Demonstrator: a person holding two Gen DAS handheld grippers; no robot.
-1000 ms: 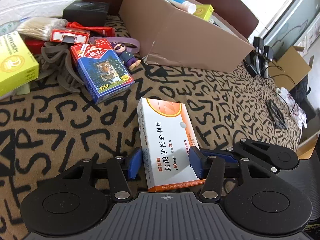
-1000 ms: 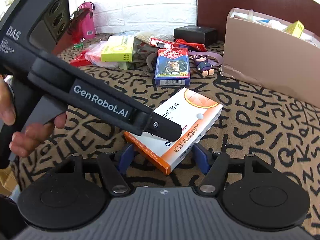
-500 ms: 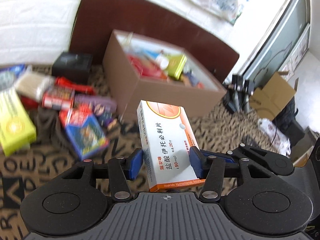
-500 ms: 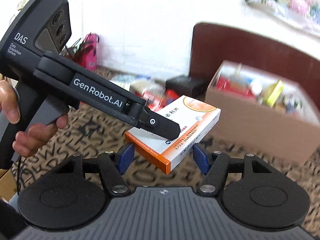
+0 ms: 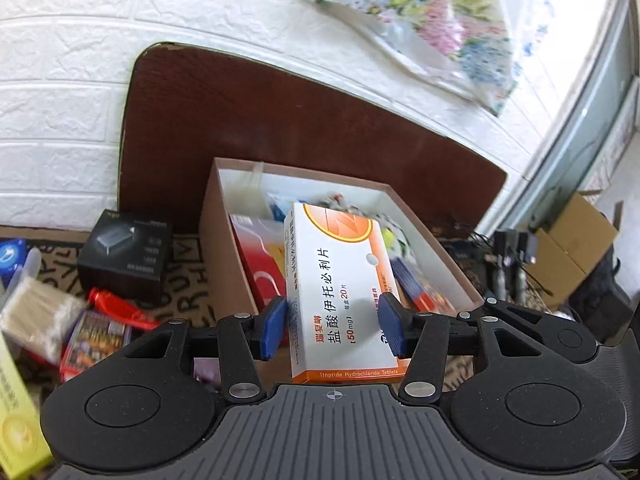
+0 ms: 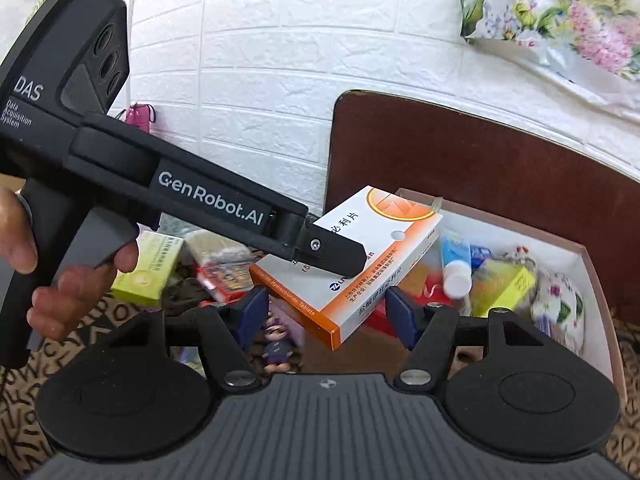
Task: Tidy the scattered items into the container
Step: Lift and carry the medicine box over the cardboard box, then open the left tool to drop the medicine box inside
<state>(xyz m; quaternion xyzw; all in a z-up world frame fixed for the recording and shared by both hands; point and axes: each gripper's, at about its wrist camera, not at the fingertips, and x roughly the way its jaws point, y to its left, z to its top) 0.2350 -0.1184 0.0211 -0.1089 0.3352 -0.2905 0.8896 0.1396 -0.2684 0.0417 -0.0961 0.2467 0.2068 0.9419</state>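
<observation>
Above the cardboard box [image 5: 224,248], your left hand-held gripper [image 5: 334,330] clamps the medicine carton [image 5: 340,288] in mid-air, while your right hand-held gripper [image 6: 326,316] stands wide with nothing between its pads.

Both wrist views face the cardboard box [image 5: 224,248] closely from above; the right also frames the left tool.

We see bright daylight coming from the window [image 5: 576,128] at 2 o'clock, washing out the white brick wall [image 5: 60,80]. Fisheye bending curves the edges and blackens the corners. Loose items [image 5: 48,316] at 9 o'clock smear with motion blur.
</observation>
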